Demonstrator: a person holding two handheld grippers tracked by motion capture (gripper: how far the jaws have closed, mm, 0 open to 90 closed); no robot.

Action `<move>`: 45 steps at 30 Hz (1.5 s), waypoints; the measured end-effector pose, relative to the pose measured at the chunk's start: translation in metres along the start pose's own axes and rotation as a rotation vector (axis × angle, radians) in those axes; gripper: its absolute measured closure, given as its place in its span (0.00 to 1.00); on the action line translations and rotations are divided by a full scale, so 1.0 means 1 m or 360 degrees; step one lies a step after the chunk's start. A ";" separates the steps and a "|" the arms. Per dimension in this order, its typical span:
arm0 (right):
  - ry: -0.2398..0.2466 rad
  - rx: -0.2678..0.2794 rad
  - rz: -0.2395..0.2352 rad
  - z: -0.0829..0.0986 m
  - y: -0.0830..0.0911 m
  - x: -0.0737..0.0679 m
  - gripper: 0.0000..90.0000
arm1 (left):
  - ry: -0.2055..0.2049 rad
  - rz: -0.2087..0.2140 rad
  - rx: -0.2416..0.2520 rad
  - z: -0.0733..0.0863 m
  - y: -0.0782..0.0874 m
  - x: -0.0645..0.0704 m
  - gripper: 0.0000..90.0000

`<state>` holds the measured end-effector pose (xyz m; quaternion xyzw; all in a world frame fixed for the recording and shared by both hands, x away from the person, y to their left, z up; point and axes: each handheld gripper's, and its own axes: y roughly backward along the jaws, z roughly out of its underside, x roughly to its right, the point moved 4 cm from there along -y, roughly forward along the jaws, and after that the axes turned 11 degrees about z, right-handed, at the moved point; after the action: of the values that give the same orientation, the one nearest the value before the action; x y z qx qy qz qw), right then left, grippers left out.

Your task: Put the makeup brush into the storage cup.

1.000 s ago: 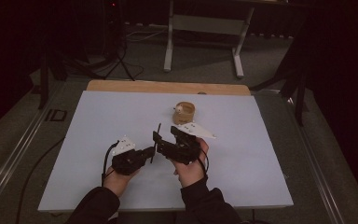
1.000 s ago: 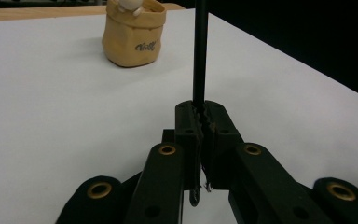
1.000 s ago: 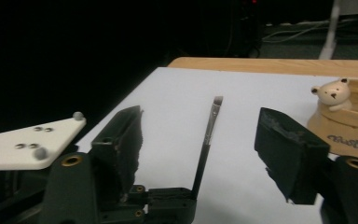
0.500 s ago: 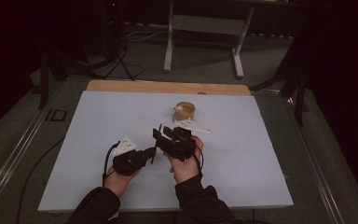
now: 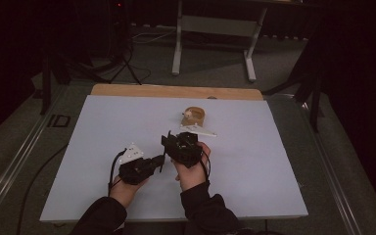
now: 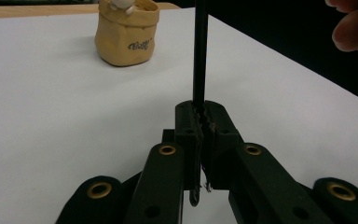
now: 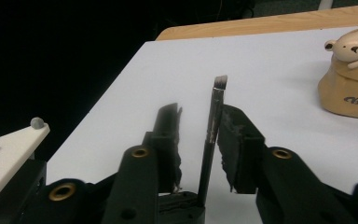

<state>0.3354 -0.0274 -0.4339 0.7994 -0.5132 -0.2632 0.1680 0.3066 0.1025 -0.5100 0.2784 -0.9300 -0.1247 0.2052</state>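
A thin black brush stands upright, and my left gripper is shut on its handle low down. Its angled bristle tip rises between the jaws of my right gripper, which is open around the brush shaft. In the high view both grippers meet near the table's middle, the left gripper just below the right gripper. A tan pot with a small bear figure stands behind them, also seen as the pot and the bear pot.
The white table top ends in a wooden strip at the far edge. The left gripper's white plate sits close at the left of the right gripper view. A hand's fingers hover at the upper right.
My right gripper has moved left and turned toward the left gripper, so its open jaws now stand around the upright brush. The left gripper has stayed put.
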 end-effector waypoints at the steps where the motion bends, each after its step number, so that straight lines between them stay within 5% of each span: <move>1: 0.0000 0.0000 0.0000 0.000 0.000 0.000 0.79 | 0.0002 -0.0002 0.0005 0.000 0.000 0.000 0.95; 10: 0.0012 -0.0054 0.0020 0.003 -0.004 0.002 0.94 | 0.0017 0.0014 0.0010 0.001 -0.001 0.000 0.96; 20: 0.0104 -0.0046 0.0016 0.005 -0.005 -0.001 0.95 | 0.0011 0.0016 -0.0015 0.002 -0.001 0.000 0.96; 24: 0.0110 -0.0068 0.0010 0.005 -0.006 0.000 0.96 | 0.0061 0.0061 -0.0007 0.003 -0.002 -0.001 0.95; 29: 0.0094 -0.0066 -0.0047 0.003 -0.006 0.003 0.96 | 0.0072 0.0060 0.0016 -0.001 -0.001 -0.001 0.74; 34: 0.0178 -0.0051 -0.0084 0.000 -0.005 0.004 0.96 | 0.0102 0.0109 0.0033 -0.004 0.001 0.001 0.56; 45: 0.0220 -0.0043 -0.0112 -0.010 0.000 0.019 0.96 | 0.0104 0.0148 0.0043 -0.008 0.005 0.005 0.42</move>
<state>0.3478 -0.0450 -0.4305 0.8309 -0.4683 -0.2201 0.2045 0.3042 0.1024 -0.4998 0.2417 -0.9363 -0.0934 0.2373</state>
